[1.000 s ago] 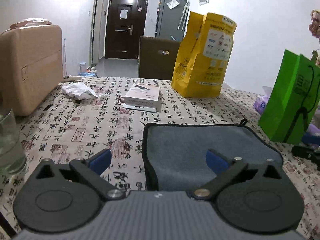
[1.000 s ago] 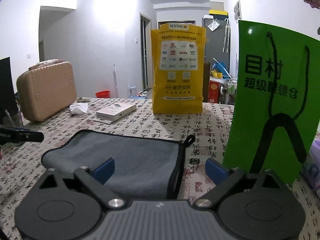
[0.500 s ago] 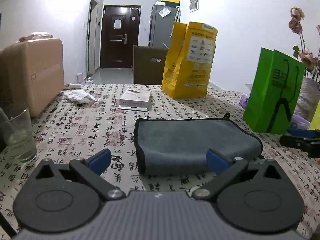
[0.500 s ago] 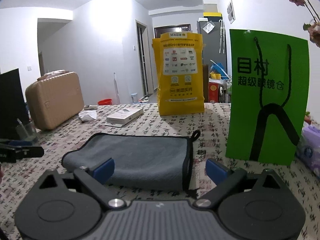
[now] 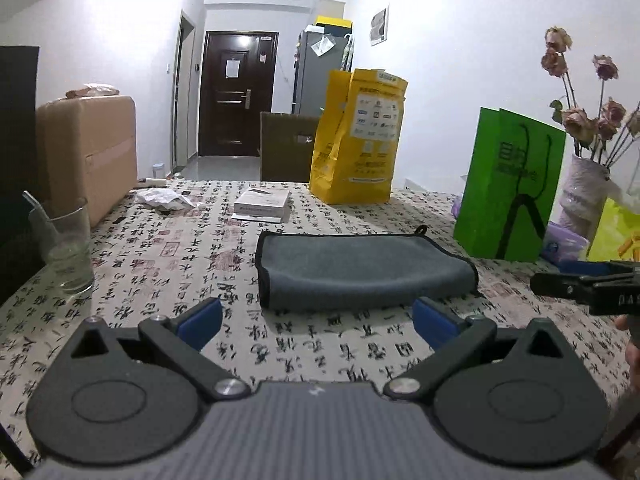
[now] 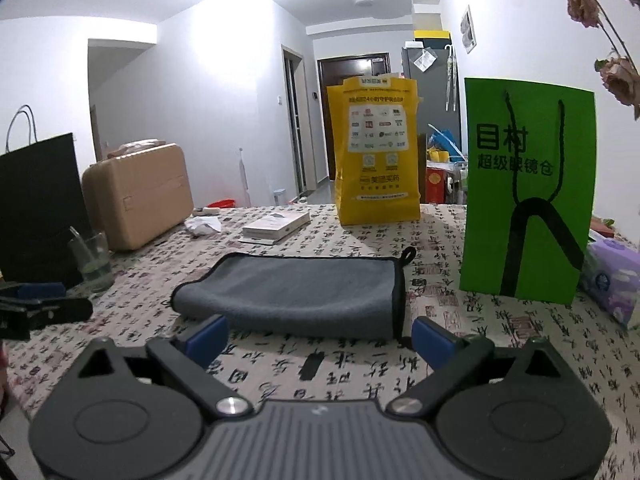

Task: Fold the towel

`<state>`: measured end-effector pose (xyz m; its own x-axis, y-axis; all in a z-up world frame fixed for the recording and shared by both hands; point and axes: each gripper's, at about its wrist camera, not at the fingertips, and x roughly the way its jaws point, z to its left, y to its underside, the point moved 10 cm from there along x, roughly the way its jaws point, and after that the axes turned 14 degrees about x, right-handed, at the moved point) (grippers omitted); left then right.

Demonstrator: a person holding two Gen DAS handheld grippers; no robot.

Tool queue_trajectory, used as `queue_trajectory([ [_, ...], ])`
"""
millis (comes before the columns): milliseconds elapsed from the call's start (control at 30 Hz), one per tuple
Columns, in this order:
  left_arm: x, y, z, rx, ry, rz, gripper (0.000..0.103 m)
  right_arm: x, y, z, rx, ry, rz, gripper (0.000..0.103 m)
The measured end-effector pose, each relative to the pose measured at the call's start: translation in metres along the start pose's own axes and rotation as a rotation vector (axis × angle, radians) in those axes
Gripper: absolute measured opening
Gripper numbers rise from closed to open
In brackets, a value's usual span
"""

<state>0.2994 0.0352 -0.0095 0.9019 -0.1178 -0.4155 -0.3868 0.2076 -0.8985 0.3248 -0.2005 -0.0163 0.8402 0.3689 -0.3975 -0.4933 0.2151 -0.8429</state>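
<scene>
A grey towel (image 5: 360,270) with a black hem lies folded flat on the patterned tablecloth (image 5: 160,248). It also shows in the right wrist view (image 6: 296,292), its hanging loop at the far right corner. My left gripper (image 5: 318,318) is open and empty, just short of the towel's near edge. My right gripper (image 6: 320,334) is open and empty, just short of the towel's near right corner. The right gripper also shows at the right edge of the left wrist view (image 5: 588,288), and the left gripper at the left edge of the right wrist view (image 6: 40,310).
A glass (image 5: 66,248) stands at the left, with a beige case (image 5: 86,152) behind it. A white box (image 5: 262,204), crumpled paper (image 5: 164,199) and a yellow bag (image 5: 358,152) sit further back. A green bag (image 5: 508,184), a vase of dried flowers (image 5: 582,196) and a tissue pack (image 6: 612,276) are at the right.
Both grippers have pulled back from the towel toward the near table edge. They stayed open and empty. The towel lies still.
</scene>
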Motion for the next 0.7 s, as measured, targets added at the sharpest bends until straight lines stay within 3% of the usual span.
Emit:
queue_trajectory([
  [267, -0.02, 0.01, 0.005, -0.054, -0.041, -0.015, 0.103, -0.026, 0.019, 0.014, -0.029, -0.017, -0.012, 0.099],
  [700, -0.047, 0.029, -0.005, -0.012, -0.058, -0.042, 0.103, -0.058, 0.048, 0.008, -0.014, 0.022, -0.033, 0.099],
])
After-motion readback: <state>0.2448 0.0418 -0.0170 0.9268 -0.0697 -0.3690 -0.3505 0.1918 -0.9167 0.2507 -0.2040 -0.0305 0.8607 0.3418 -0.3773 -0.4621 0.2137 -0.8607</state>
